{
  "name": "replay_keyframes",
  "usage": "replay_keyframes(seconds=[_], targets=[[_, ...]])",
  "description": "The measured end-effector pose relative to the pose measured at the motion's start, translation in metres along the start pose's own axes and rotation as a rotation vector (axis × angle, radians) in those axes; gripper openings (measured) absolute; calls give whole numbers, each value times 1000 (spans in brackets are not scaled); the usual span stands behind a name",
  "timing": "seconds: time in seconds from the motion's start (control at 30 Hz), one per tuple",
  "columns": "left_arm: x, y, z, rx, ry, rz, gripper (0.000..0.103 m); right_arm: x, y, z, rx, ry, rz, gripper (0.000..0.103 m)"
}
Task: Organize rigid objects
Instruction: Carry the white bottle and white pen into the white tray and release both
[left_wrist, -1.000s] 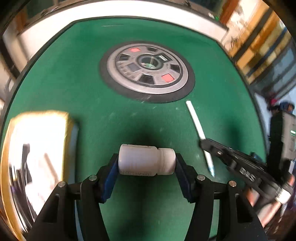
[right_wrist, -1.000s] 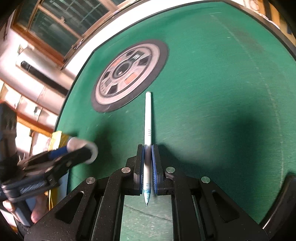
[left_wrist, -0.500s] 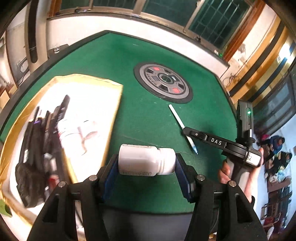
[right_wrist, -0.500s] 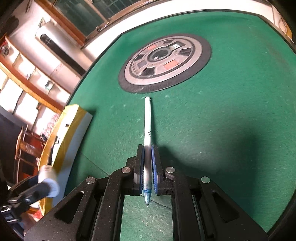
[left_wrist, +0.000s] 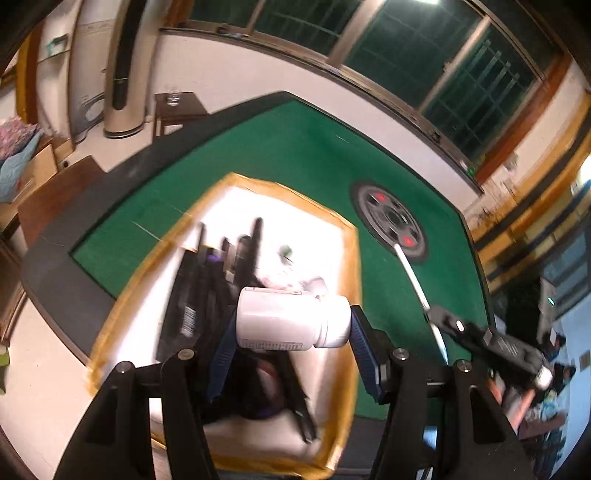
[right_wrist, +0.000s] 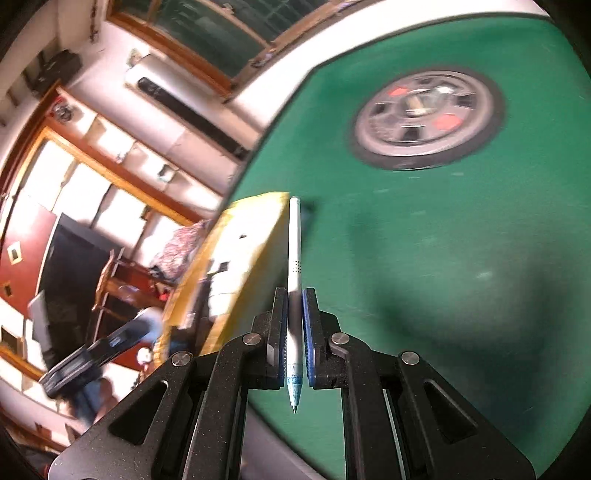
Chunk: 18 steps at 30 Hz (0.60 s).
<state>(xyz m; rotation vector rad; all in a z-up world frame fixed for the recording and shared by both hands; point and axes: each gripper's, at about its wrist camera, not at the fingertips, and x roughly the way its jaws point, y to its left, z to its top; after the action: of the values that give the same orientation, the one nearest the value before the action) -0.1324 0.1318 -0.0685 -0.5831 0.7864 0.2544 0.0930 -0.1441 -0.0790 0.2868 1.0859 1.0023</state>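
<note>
Both grippers shifted toward box (left_wrist: 352, 266), left gripper (left_wrist: 291, 328) clamping bottle (left_wrist: 288, 321) above it; right gripper (right_wrist: 294, 325) clamping pen (right_wrist: 295, 254)

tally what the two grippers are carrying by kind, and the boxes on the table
white pill bottle: 1, in the left gripper
white pen: 1, in the right gripper
yellow-rimmed box: 1
total: 3

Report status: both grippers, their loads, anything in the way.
Left gripper shut on white bottle above the yellow-rimmed box. Right gripper shut on pen. Dark items already crowd the box.
</note>
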Motion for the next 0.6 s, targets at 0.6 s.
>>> replay_keyframes(seconds=[0.6], targets=[[58, 61, 31, -38, 126, 54, 59, 113, 74, 26, -96, 121, -121, 8]])
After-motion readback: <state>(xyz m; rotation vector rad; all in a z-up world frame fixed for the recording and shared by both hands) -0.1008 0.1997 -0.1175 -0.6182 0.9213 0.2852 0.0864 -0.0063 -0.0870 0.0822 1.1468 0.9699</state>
